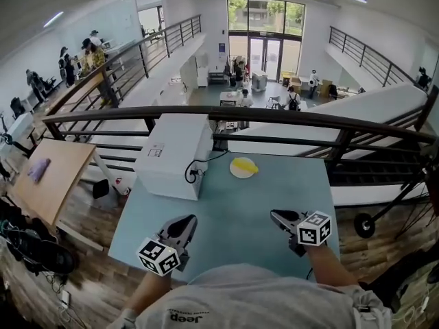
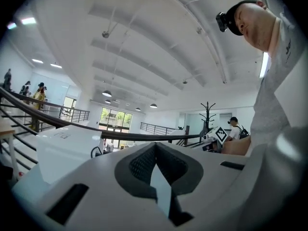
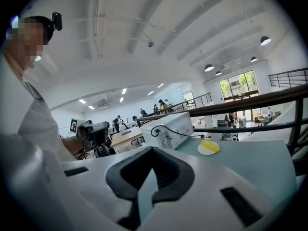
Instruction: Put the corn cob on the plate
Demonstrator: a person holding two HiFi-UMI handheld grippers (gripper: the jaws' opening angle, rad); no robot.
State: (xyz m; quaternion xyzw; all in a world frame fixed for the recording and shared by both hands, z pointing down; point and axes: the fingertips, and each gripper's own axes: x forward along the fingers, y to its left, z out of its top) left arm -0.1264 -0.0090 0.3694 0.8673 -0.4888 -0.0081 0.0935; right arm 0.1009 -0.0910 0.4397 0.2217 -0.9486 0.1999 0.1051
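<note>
A yellow corn cob (image 1: 245,164) lies on a small white plate (image 1: 236,173) at the far side of the light blue table (image 1: 233,211). The right gripper view shows the same cob (image 3: 211,145) on the plate (image 3: 204,150), far ahead of the jaws. My left gripper (image 1: 190,219) hovers over the near left of the table, shut and empty. My right gripper (image 1: 273,215) hovers over the near right, also shut with nothing in it. Both are well short of the plate. In their own views the left gripper (image 2: 155,146) and the right gripper (image 3: 153,149) show closed tips.
A white box (image 1: 175,153) with a black cable (image 1: 192,173) stands on the table's far left, next to the plate. A dark railing (image 1: 274,118) runs behind the table over an open drop. A wooden table (image 1: 48,177) stands at the left.
</note>
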